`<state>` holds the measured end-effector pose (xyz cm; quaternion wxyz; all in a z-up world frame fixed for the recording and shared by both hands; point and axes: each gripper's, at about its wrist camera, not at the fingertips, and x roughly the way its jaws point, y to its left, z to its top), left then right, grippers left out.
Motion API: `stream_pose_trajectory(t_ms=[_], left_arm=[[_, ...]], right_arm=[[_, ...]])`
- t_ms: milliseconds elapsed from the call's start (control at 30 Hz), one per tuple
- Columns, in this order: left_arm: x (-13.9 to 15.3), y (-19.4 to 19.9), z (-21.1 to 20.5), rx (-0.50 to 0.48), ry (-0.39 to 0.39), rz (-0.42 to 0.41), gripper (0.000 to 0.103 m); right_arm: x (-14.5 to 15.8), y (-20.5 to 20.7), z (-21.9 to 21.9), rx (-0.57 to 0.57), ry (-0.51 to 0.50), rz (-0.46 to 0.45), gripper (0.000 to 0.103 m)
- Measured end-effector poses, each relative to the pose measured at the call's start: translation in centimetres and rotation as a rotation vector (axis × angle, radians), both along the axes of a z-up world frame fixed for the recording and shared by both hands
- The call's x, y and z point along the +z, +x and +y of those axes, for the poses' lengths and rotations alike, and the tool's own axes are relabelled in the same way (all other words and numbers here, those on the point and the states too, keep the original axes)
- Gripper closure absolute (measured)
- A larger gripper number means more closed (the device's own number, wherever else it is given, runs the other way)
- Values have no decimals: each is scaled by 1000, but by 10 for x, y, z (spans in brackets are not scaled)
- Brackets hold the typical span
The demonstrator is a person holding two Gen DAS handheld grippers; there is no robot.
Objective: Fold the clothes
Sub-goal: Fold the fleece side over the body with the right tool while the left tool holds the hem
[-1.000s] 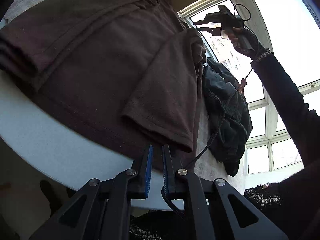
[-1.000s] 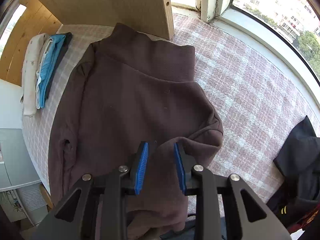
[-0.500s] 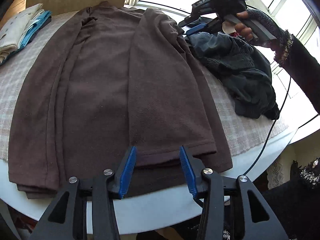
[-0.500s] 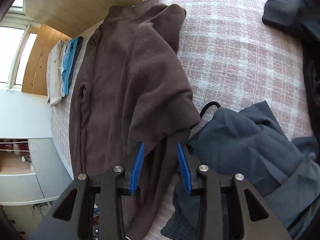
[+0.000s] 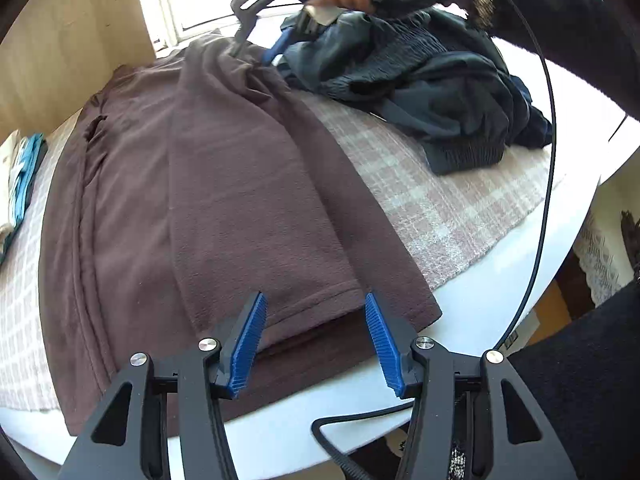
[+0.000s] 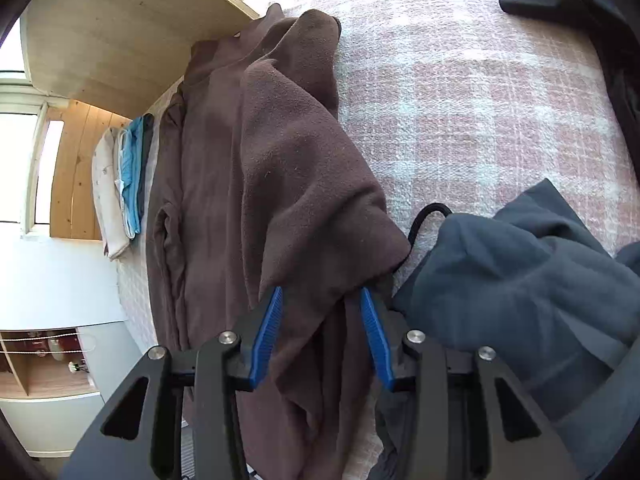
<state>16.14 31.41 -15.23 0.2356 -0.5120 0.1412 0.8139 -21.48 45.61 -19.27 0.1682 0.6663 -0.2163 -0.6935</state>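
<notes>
Brown fleece long-sleeved top (image 5: 224,200), side panels folded inward, centre frame on the checked cloth.
Your left gripper (image 5: 314,340) and right gripper (image 6: 320,332) gape, holding nothing; crosswise folds remain, and the dark crumpled garment (image 5: 440,80) upper right lies unfolded.

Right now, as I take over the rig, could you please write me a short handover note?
Left gripper: open, at the hem of the brown fleece top, holding nothing.
Right gripper: open, astride the top's bunched shoulder fabric.
The top lies lengthwise on the checked cloth, right side folded in. Folded stack on its far side; dark clothes pile unfolded.
Left: finish folding the top, then the pile.
</notes>
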Motion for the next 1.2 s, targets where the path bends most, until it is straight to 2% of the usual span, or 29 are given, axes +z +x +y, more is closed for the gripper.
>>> stream_pose_trajectory(t_ms=[133,200,233,267,300,333,500,633,667,733,800,833,1033,1133,1200], left_arm=[[-8,-11,13,-9,-26,20,55],[-3,-13,5,12,13,14,73],[0,-14,1,23,32,10,83],[3,-14,-3,33,51,7,90],[6,-15,-7,44,71,3,93],[8,-16,-11,54,90,0,96],[22,-20,-31,106,186,-17,97],[34,-23,-47,146,264,-29,97],[40,-21,-50,147,278,-22,97],[45,-23,-49,138,273,-12,97],[49,-25,-47,128,267,-1,97],[51,-25,-47,126,264,4,97],[52,-26,-52,138,249,9,97],[50,-25,-50,128,242,3,97],[49,-24,-49,121,237,-1,97]], right_arm=[[-7,-4,-1,-19,2,26,62],[-5,-2,-1,-8,2,63,66],[-3,-1,0,4,3,80,70],[-2,-1,1,12,6,96,86],[1,0,3,14,8,112,95],[4,1,5,17,5,127,95],[13,1,12,21,22,158,95],[27,-3,23,37,98,227,95],[28,-5,28,29,78,216,95],[20,-6,34,12,17,137,94],[10,-2,36,-11,2,41,80],[6,0,37,-22,-14,27,79],[-4,0,24,-54,-76,19,78],[-5,-4,9,-21,-47,57,78],[-6,-5,-1,35,12,84,81]])
